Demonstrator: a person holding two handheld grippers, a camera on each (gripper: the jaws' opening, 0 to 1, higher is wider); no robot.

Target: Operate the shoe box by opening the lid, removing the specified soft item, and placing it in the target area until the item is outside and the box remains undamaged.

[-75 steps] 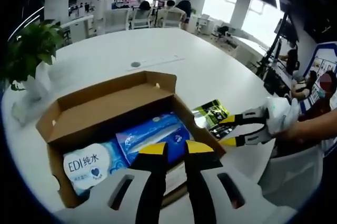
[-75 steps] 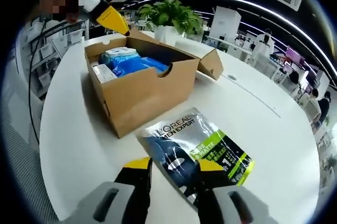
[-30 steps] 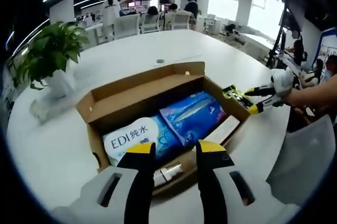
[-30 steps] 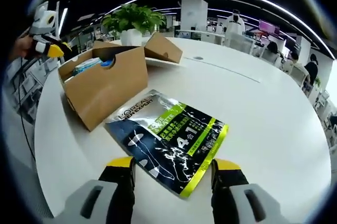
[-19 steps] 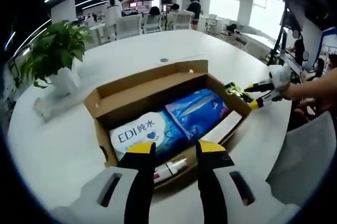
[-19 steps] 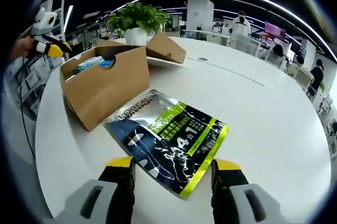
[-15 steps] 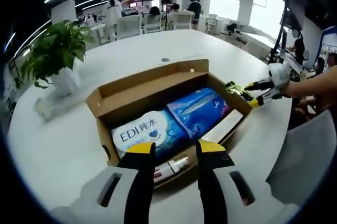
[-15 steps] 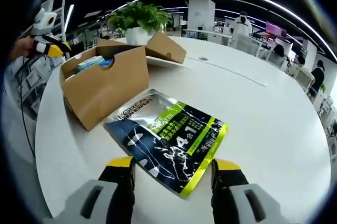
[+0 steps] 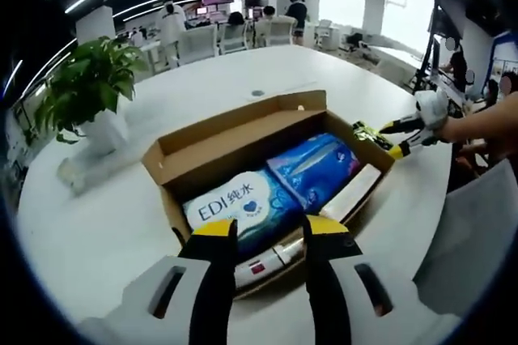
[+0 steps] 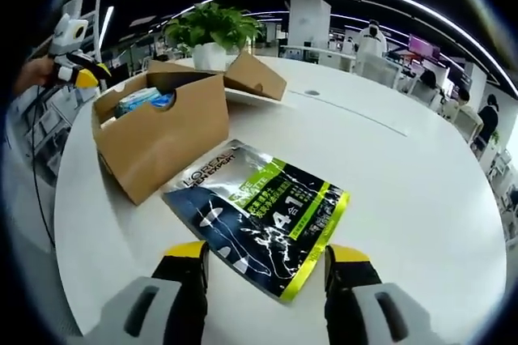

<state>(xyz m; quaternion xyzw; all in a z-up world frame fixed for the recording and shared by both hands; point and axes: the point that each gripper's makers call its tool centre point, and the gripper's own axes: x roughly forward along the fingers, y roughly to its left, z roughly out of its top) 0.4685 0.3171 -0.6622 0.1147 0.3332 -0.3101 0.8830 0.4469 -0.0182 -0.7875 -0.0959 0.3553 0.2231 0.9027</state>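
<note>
The open brown shoe box [image 9: 212, 144] sits mid-table with its lid [image 9: 243, 122] folded back. Inside lie a white-and-blue EDI pack [image 9: 235, 207], a blue tissue pack [image 9: 316, 168], a long white carton [image 9: 356, 191] and a small tube [image 9: 271, 257]. My left gripper [image 9: 271, 232] hovers open above the box's near wall, holding nothing. A dark green-and-black L'Oreal sachet [image 10: 259, 215] lies flat on the table beside the box [image 10: 162, 138]. My right gripper [image 10: 269, 254] stands wide open, its jaws straddling the sachet's near end. The right gripper [image 9: 396, 138] shows beyond the box's right end, the left gripper [image 10: 77, 74] past the box's far end.
A potted plant [image 9: 85, 90] in a white pot stands on the round white table [image 10: 405, 199] behind the box. A round cable port [image 9: 256, 92] is set in the tabletop. Desks, chairs and people fill the office behind. A hand [image 9: 477, 130] holds the right gripper.
Since 2.5 s ago both grippers' jaws have spread wider, and the right one has let go of the sachet. In the last second only the left camera has shifted slightly.
</note>
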